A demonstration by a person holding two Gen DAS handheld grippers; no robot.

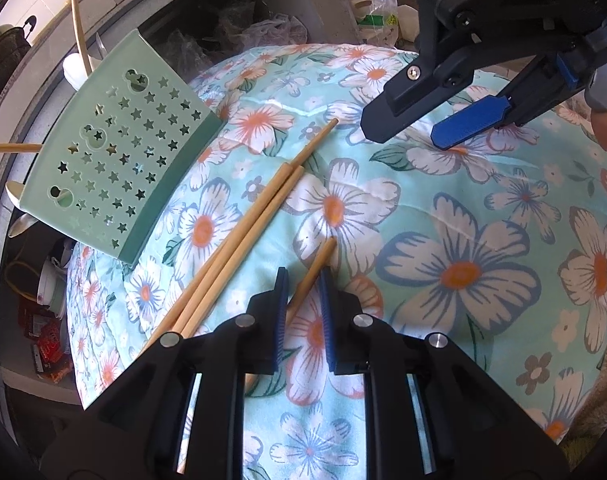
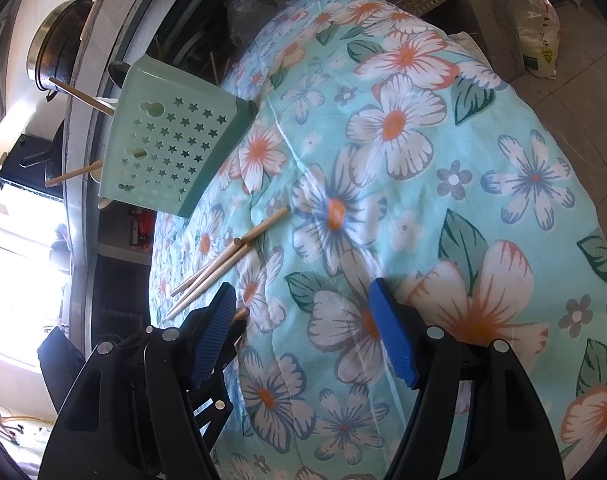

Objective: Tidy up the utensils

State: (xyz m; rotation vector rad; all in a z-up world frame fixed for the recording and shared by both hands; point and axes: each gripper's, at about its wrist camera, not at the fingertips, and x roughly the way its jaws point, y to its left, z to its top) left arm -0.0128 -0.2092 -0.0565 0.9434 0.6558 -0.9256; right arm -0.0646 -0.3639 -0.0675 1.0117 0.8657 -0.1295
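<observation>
A floral quilt (image 1: 443, 240) in pale turquoise covers a bed and fills both views. A green star-punched utensil holder (image 1: 115, 152) lies at its far edge. Three loose chopsticks (image 1: 239, 240) lie side by side just beside the holder. The left claw (image 1: 303, 280) is clenched on a single chopstick (image 1: 315, 268). The right claw (image 2: 303, 300) hangs released above the quilt.

A quilted turquoise cloth printed with white-and-orange flowers (image 2: 443, 168) covers the work surface. Behind it — a grey curved counter edge (image 2: 83, 92), a dark metal wok (image 2: 59, 36), grey floor tiles (image 2: 583, 60), and glaring window light (image 2: 19, 264).
</observation>
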